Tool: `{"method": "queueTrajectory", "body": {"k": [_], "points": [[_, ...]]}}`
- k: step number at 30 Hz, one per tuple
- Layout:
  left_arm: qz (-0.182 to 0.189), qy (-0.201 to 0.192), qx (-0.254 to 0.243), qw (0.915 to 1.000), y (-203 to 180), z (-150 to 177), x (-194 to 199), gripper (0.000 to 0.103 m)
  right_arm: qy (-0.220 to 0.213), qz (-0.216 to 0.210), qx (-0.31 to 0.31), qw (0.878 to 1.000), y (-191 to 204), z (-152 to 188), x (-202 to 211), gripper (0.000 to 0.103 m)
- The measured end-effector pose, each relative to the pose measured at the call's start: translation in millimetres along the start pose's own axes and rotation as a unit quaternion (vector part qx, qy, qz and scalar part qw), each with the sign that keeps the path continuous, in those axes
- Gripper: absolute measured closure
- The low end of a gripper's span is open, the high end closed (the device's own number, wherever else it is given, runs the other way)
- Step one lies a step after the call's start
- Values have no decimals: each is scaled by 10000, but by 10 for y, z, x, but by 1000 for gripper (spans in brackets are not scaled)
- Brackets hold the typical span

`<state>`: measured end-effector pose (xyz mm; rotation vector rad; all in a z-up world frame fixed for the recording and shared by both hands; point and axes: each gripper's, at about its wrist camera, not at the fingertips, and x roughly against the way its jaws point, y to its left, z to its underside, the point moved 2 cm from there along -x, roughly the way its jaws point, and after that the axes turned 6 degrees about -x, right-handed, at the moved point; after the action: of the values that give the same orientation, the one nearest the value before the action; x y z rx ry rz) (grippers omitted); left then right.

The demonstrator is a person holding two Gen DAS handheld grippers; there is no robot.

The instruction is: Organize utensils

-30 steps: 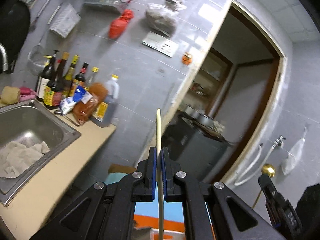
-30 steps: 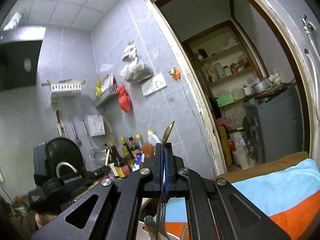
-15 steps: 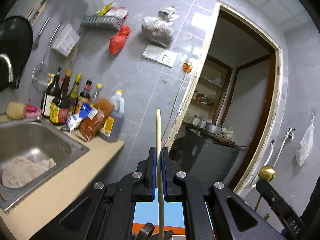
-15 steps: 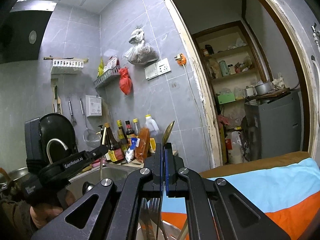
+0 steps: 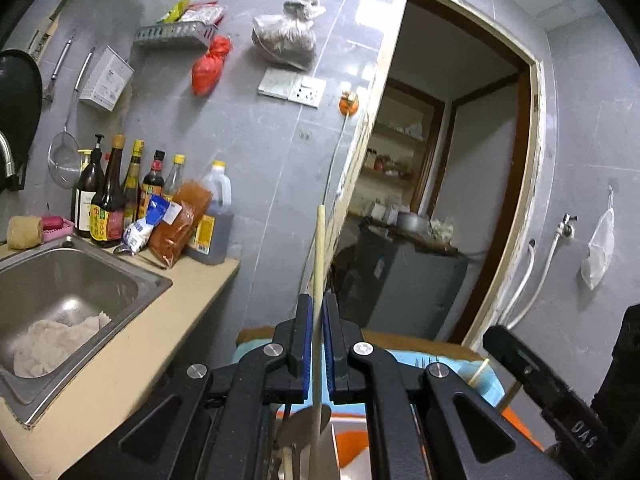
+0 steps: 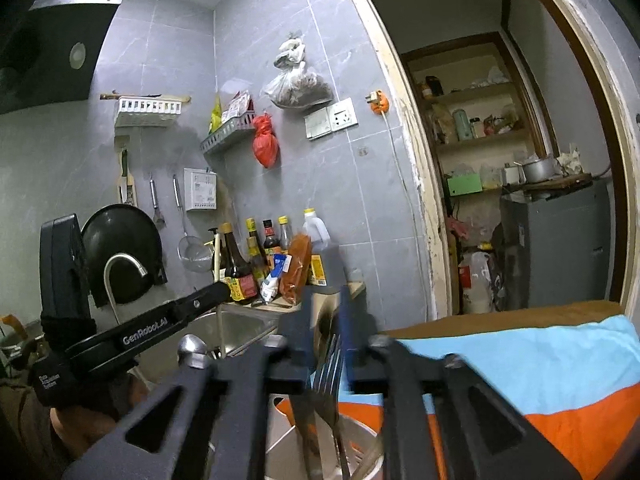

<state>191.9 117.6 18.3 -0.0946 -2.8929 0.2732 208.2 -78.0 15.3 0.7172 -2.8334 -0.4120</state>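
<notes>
My left gripper is shut on a pale wooden chopstick that stands upright between its blue pads. Under it, utensil tops poke up. In the right wrist view the same gripper comes in from the left, held by a hand, with the chopstick above it. My right gripper is blurred and its jaws are opening. A gold spoon and a fork stand loose between them, with their lower ends in a round metal holder. The right gripper also shows at the left wrist view's lower right.
A steel sink with a rag lies to the left, its faucet behind the left gripper. Sauce bottles line the counter by the tiled wall. A blue and orange cloth lies under the holder. An open doorway is ahead.
The right jaws have parted from the gold spoon, which now sits lower among the utensils in the holder. Both grippers have sunk a little. The left still grips the chopstick.
</notes>
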Motion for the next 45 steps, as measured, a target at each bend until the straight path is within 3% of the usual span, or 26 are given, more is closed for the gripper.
{"method": "queueTrajectory", "body": {"k": [1,4,5,7,8,9,16,31,36,38,45], "points": [[10,86,-15,10000,1,3,9,97,-1,-17,-54,10000,-12,-5,15,74],[45,338,-30,9994,-3,17,29,96,63,-45,-110,9999,-23,-8,34,72],[73,408,-50,9991,-9,19,42,92,70,-44,-117,9999,-22,-13,40,67],[120,469,-63,9988,-18,29,67,76,39,-51,-149,9999,-29,-26,55,61],[149,474,-22,9988,-15,32,88,58,20,-31,-165,9999,-35,-35,76,60],[154,455,14,9988,-14,33,106,50,13,-4,-167,9999,-40,-44,93,60],[137,537,141,9984,-36,36,173,48,55,343,-158,9993,-128,-123,267,52],[194,636,-197,9976,-447,114,472,4,95,1321,-165,9911,-368,-274,879,23],[137,813,-372,9959,-617,182,562,1,166,1816,-171,9831,-438,-298,1145,16],[96,878,-455,9950,-667,212,605,1,212,2054,-153,9783,-461,-293,1261,9],[-66,967,-695,9929,-858,326,928,1,325,2512,18,9674,-490,-286,1707,7]]}}
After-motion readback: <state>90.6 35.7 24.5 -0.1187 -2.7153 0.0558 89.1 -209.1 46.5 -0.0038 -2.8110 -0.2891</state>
